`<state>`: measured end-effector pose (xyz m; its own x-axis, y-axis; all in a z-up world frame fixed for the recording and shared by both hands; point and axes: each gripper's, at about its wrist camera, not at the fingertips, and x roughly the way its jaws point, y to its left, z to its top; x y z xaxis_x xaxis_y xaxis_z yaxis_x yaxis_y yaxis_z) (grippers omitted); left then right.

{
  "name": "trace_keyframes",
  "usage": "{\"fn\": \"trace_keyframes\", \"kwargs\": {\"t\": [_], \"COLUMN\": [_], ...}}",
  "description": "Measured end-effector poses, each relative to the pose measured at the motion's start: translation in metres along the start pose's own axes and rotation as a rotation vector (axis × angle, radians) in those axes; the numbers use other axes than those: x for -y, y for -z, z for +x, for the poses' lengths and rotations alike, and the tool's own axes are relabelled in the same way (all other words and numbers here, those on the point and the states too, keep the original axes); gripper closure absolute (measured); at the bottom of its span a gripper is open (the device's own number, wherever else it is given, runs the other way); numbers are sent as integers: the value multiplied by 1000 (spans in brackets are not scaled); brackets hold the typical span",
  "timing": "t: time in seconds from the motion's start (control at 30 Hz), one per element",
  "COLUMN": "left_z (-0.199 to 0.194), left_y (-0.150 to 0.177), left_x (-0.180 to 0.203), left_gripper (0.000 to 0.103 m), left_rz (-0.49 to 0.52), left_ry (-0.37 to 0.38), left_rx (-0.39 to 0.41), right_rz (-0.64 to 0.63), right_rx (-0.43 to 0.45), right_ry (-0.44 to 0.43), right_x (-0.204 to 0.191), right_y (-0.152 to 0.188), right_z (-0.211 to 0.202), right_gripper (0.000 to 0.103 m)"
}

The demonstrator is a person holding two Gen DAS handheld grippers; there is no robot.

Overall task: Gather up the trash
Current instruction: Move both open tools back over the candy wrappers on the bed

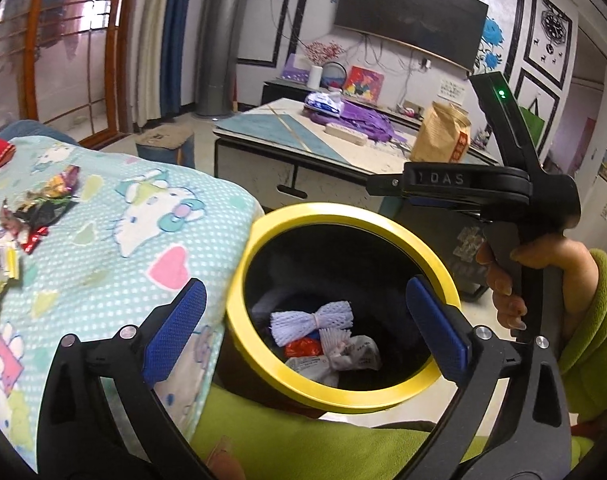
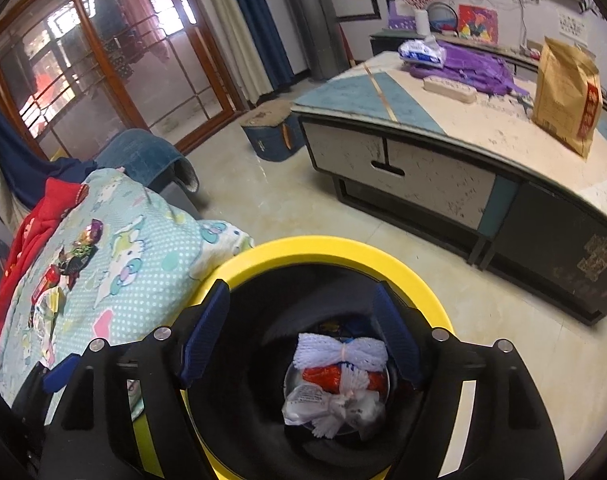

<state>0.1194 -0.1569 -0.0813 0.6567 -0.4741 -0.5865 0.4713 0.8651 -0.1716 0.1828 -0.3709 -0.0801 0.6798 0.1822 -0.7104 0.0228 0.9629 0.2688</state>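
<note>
Right gripper (image 2: 303,344) gapes above bin (image 2: 343,248); bin's base hidden.

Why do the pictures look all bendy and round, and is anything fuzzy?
Left wrist view: the fisheye lens bows the wooden door frame and blackens the corners; the yellow-rimmed black trash bin is sharp. Right wrist view: the same bending curves the low cream-and-blue table; the bin's near rim looks slightly soft, and daylight glows through the glass doors.

L gripper (image 1: 307,328) + R gripper (image 2: 301,340) agape, empty
</note>
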Motion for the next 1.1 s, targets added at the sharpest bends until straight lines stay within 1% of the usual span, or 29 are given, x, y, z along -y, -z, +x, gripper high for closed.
{"fn": "trace_keyframes", "kwargs": {"t": [0.2, 0.47, 0.6, 0.83, 1.1], "left_z": [-16, -41, -53, -73, -94], "left_y": [-6, -10, -12, -16, -19], "left_x": [-12, -38, -48, -63, -80], "left_gripper": [11, 11, 11, 11, 11], "left_rz": [-26, -99, -119, -142, -171], "left_ry": [-45, -117, -149, -204, -259], "left_rx": [42, 100, 129, 184, 240], "right_rz": [-29, -48, -84, -157, -213], "right_rx": [41, 85, 104, 138, 204], "right_ry": [-22, -66, -75, -119, -162], "right_x": [-14, -32, -45, -74, -102], "right_y": [0, -1, 0, 5, 10], "right_z": [-9, -22, -29, -41, -60], "right_gripper": [29, 29, 29, 29, 29]}}
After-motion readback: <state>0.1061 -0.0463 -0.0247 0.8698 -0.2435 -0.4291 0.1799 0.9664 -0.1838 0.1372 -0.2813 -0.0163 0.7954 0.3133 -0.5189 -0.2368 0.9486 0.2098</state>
